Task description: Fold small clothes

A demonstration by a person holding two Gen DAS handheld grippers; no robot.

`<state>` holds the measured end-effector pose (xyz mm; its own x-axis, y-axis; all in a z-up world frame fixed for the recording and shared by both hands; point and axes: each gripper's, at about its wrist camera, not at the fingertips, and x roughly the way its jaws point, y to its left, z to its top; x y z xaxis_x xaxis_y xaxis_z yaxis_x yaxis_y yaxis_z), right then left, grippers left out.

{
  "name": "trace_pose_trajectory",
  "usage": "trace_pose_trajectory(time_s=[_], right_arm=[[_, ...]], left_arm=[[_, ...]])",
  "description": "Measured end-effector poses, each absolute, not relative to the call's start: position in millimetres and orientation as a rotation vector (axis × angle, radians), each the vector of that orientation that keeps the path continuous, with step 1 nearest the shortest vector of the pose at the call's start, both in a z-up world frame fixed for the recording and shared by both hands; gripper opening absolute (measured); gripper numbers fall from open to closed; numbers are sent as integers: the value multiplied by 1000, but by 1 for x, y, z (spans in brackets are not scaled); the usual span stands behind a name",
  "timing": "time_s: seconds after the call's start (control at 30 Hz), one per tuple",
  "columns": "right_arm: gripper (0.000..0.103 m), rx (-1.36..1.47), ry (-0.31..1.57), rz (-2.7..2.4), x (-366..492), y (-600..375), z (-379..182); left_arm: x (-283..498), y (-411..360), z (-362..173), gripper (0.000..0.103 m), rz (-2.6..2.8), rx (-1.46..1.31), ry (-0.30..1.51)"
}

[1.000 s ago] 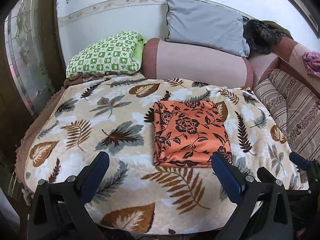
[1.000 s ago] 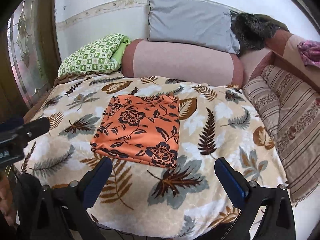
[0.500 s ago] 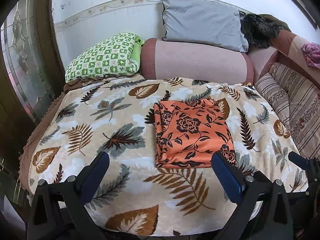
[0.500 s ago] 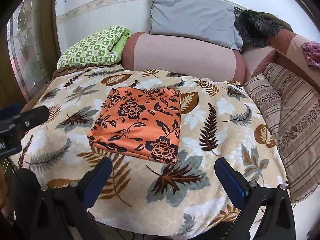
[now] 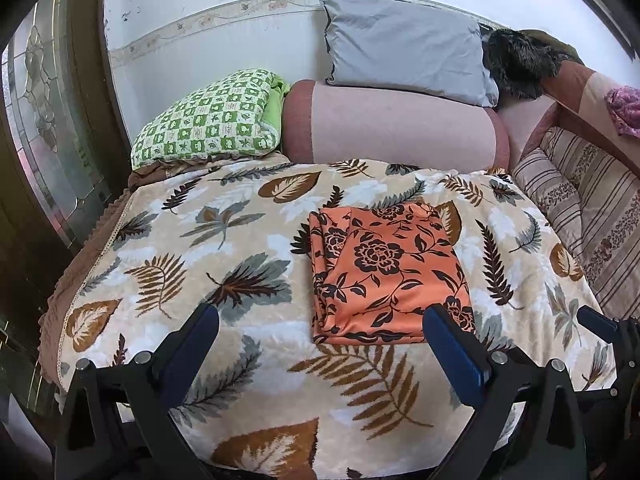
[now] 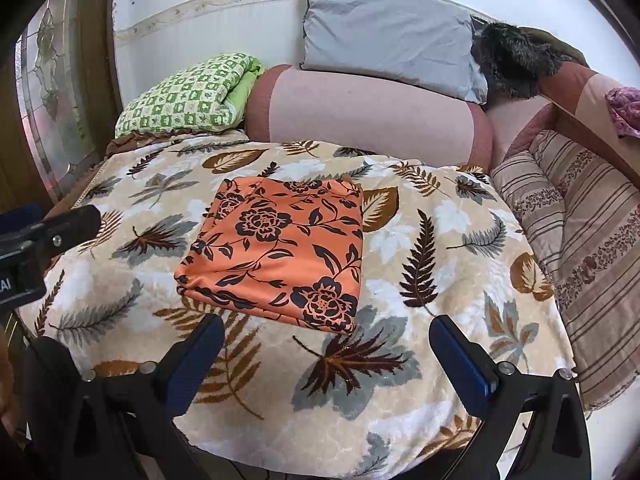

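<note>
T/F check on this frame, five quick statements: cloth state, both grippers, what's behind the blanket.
1. The orange floral cloth lies folded on the leaf-print blanket. True.
2. The left gripper is shut on the cloth. False: its fingers stand wide apart, short of the cloth, holding nothing.
3. The right gripper is open and empty. True.
4. The green checked pillow sits on top of the cloth. False: it lies at the far left, beyond the blanket's far edge, apart from the cloth.
5. A grey pillow rests on the pink bolster against the wall. True.
</note>
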<state>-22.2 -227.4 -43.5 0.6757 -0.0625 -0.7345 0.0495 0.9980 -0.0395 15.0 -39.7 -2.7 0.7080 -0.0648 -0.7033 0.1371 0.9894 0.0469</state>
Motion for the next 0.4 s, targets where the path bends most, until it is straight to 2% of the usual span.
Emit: trace_pose_trajectory(time_s=[0.4], right_arm=[[103, -16, 837, -71, -13, -225, -50]], left_arm=[[32, -43, -9, 102, -125, 113, 778]])
